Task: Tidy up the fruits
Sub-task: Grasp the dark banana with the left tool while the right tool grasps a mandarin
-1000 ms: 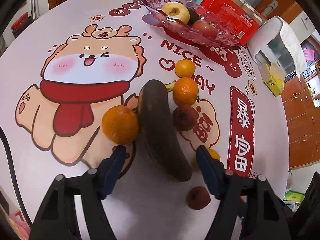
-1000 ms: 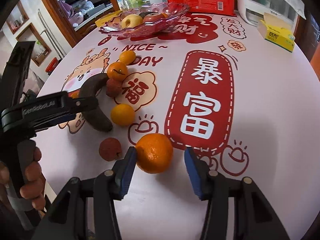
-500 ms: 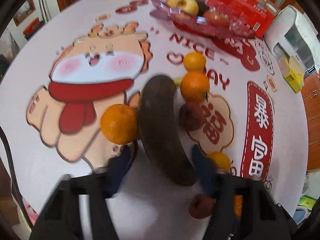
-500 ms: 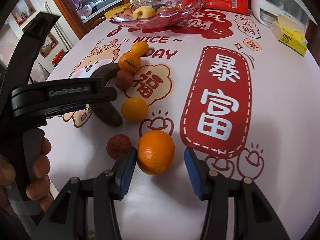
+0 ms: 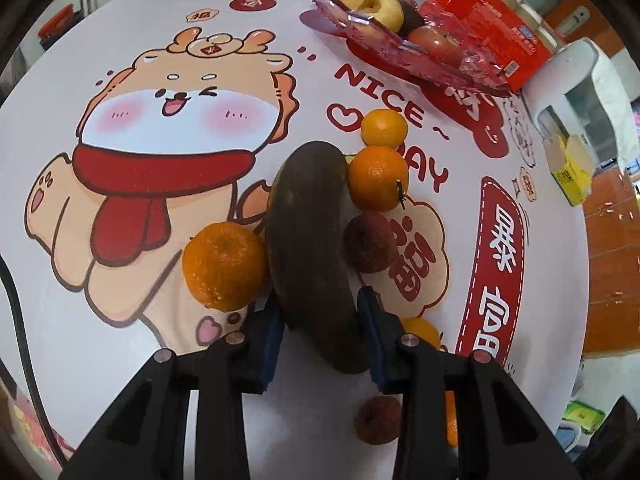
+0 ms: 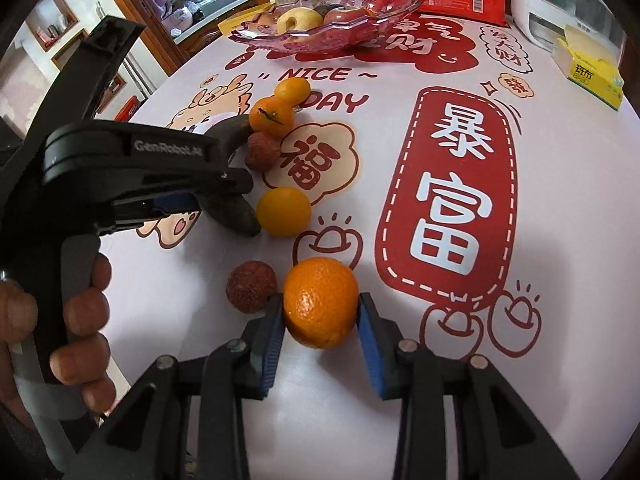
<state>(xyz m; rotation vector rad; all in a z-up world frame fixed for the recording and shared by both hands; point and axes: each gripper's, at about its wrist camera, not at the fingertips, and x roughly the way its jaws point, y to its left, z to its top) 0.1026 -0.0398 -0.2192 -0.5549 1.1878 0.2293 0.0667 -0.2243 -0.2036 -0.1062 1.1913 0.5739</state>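
Blackened banana (image 5: 310, 248), orange tangerine (image 6: 321, 307), pink-red patterned tablecloth (image 6: 560, 216)

Both views bright, evenly lit, sharp; soft shadows under fruit; strong fisheye bending and dark vignette at edges.

Around our left gripper (image 5: 322, 332) we find little room: the blackened banana (image 5: 310, 248) fills the gap between the fingers, an orange (image 5: 224, 266) presses against its left flank, and a lychee (image 5: 370, 242) and a second orange (image 5: 378, 184) crowd its right. Beside our right gripper (image 6: 320, 328), a lychee (image 6: 251, 287) sits just outside the left finger. To the right we see open tablecloth (image 6: 560, 208) as far as the yellow box (image 6: 590, 66). The pink fruit tray (image 6: 320, 28) blocks the far edge.
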